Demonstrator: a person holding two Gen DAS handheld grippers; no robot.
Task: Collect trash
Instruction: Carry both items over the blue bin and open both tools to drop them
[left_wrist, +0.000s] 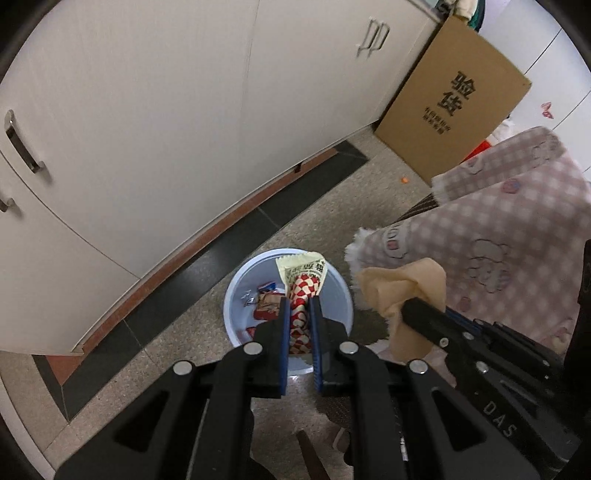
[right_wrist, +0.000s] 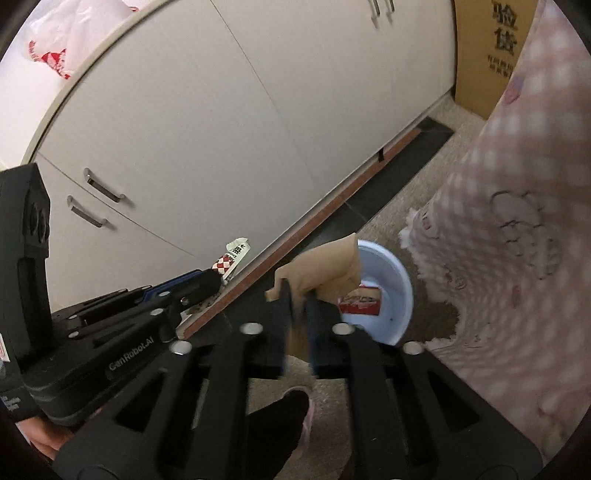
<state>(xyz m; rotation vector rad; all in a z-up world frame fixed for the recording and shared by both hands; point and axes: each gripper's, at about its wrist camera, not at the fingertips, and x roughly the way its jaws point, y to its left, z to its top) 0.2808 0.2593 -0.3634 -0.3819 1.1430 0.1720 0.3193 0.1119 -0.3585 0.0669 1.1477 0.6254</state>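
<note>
Checkered wrapper (left_wrist: 303, 295): clamped by left gripper (left_wrist: 299, 306) above blue bin (left_wrist: 341, 295) (litter inside).
Tan paper (right_wrist: 321, 273): seemingly pinched by right gripper (right_wrist: 300, 295); pink blanket (right_wrist: 517, 221) crowds alongside.

checkered wrapper (left_wrist: 300, 295) upright over bin (left_wrist: 236, 284) | tan paper (right_wrist: 325, 273) crumpled

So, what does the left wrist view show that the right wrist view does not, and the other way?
Only the left wrist view shows the silver wrapper inside the bin and the orange bit on the floor. Only the right wrist view shows the plastic bag on the counter and a dark shoe. Both show the blue bin, the checkered wrapper in the left tongs, the tan paper in the right tongs, and the cardboard box.
</note>
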